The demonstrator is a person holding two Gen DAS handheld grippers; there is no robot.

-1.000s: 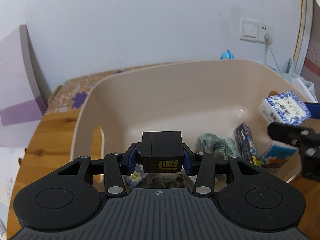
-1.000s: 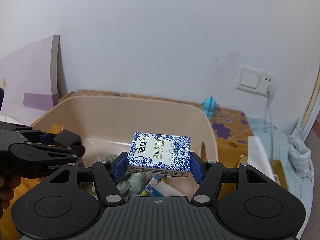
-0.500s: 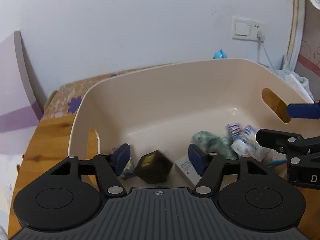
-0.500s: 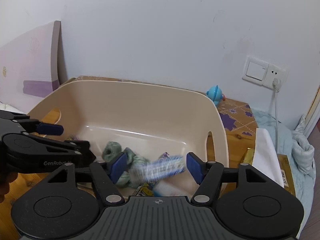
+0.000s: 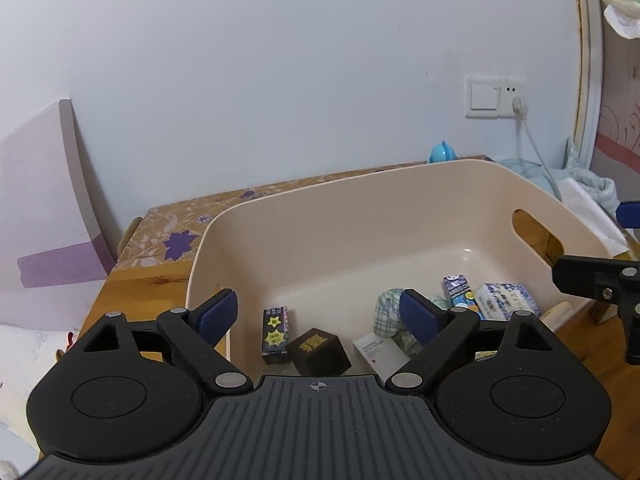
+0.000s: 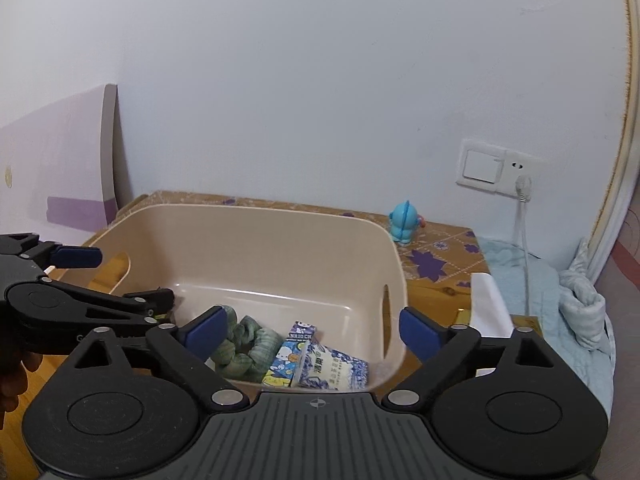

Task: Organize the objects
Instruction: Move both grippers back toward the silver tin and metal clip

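Observation:
A beige plastic bin (image 5: 320, 224) (image 6: 280, 240) stands on the wooden table. On its floor lies a black cube with gold print (image 5: 318, 350), free of any grip. The blue-and-white patterned box (image 5: 506, 300) (image 6: 334, 372) lies toward the bin's right side. My left gripper (image 5: 316, 314) hangs above the bin's near edge, its jaws opening with nothing between them. My right gripper (image 6: 310, 330) is also over the near edge, jaws opening and empty. Each gripper shows at the side of the other's view.
Also in the bin are a green checked cloth (image 5: 386, 312) (image 6: 246, 344), a small dark box with yellow stars (image 5: 275, 330), a cartoon carton (image 6: 290, 350) and a white box (image 5: 380, 354). A blue toy figure (image 6: 405, 226) stands behind the bin. A wall socket with a cable (image 6: 520, 184) is at right.
Both grippers opened and let go: the black cube fell from the left one and the patterned box from the right one into the bin. Both hands then rose a little.

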